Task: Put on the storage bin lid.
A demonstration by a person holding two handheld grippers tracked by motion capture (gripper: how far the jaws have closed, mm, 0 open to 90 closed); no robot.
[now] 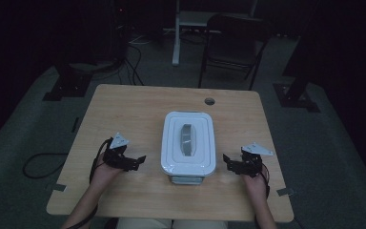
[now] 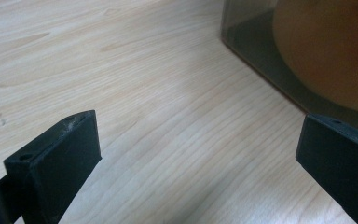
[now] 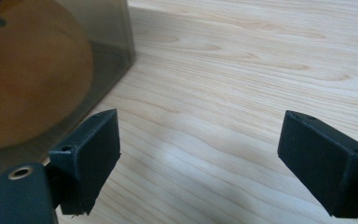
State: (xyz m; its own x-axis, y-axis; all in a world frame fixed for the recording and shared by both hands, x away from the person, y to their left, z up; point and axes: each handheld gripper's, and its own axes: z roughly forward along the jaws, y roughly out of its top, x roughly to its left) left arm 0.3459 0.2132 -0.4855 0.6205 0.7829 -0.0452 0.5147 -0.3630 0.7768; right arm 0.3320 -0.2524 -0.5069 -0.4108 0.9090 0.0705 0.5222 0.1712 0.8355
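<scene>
A dim lab or recording room: a pale wooden worktop (image 1: pixel 124 109) with a cable hole stands alone on grey carpet (image 1: pixel 24 138), with black stand feet (image 1: pixel 66 88) off its far corners, loose cables (image 1: pixel 133 64), and a folding chair (image 1: pixel 231 45) beyond its far edge.

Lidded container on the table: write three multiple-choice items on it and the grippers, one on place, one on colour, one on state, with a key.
1. Where does the lidded container sit?
A. between the two grippers
B. at the table's far left corner
C. on the floor

2. What colour is its lid?
A. red
B. white
C. black

3. How do the left gripper and right gripper stand?
A. both shut on the lid
B. one shut, one open
C. both open, holding nothing

Key: 1 A, a gripper flanks each long side in the high view; 2 B, white with a grey handle; 3 C, each gripper view shows bare wooden table between spread jaws.
</scene>
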